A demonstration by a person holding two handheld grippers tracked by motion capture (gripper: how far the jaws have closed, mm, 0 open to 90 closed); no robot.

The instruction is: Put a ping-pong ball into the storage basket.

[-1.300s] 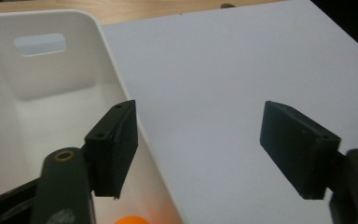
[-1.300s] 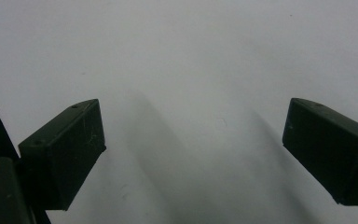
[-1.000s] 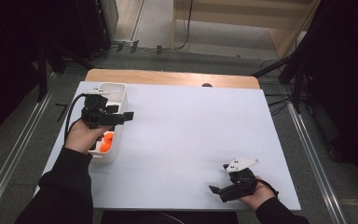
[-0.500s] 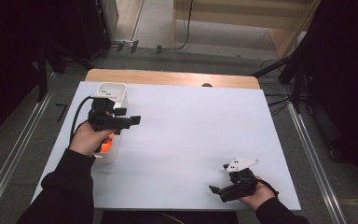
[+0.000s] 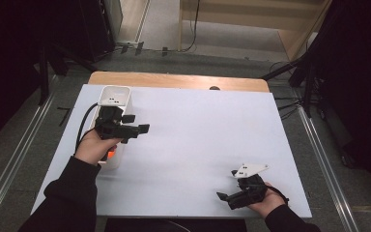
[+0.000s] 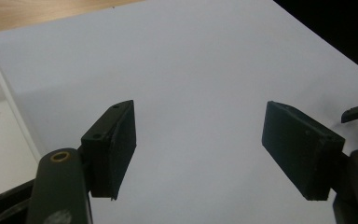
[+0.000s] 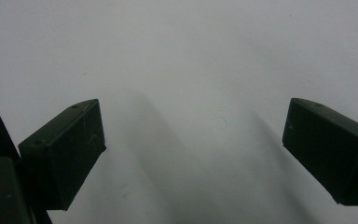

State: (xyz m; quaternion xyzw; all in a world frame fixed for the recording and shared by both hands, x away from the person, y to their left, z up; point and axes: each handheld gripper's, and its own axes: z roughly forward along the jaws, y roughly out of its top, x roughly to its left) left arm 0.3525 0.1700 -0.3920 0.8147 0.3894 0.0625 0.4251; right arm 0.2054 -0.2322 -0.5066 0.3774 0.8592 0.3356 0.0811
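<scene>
High view showed the left gripper (image 5: pixel 142 128) raised beside a white bin (image 5: pixel 117 94) at the table's (image 5: pixel 198 125) far left, an orange item (image 5: pixel 111 155) lying in the bin's near end beneath the hand. Its jaws stood spread with nothing between them, as did those of the right gripper (image 5: pixel 222 196), resting at the near right edge. Judging by this, the orange item was already binned and little seemed left to do.
</scene>
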